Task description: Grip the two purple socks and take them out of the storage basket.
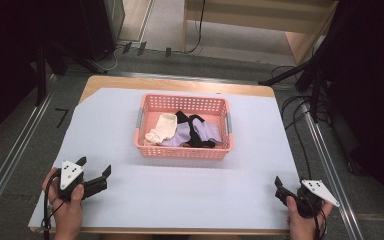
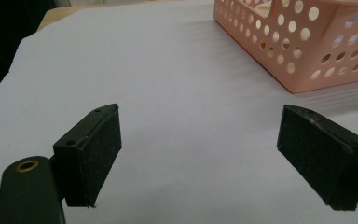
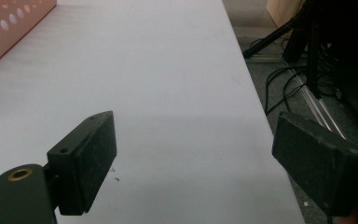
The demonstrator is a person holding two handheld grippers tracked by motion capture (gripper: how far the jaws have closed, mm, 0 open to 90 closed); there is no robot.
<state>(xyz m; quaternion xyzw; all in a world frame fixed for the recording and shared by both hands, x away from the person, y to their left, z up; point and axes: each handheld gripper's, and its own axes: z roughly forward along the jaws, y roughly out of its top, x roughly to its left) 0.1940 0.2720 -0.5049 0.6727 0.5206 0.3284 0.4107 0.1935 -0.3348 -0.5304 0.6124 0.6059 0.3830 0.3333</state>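
Both tools wide, empty: left tool [image 1: 96,170] lower left, right tool [image 1: 279,186] lower right. Pre-reach; next, go to socks [image 1: 182,131] in basket [image 1: 182,152].

Left claw [image 2: 199,154] spread wide, nothing between the two black jaws, felt-like pads facing each other across a stretch of bare white surface [image 2: 168,93]. Brass-coloured rivet [image 2: 28,164] on the near-left arm of the claw. Ahead and to the upper right, resting on the surface: corner of a pink perforated basket [image 2: 307,51], well apart from the jaws. Brown edge [image 2: 56,16] and dark floor at the far upper left.
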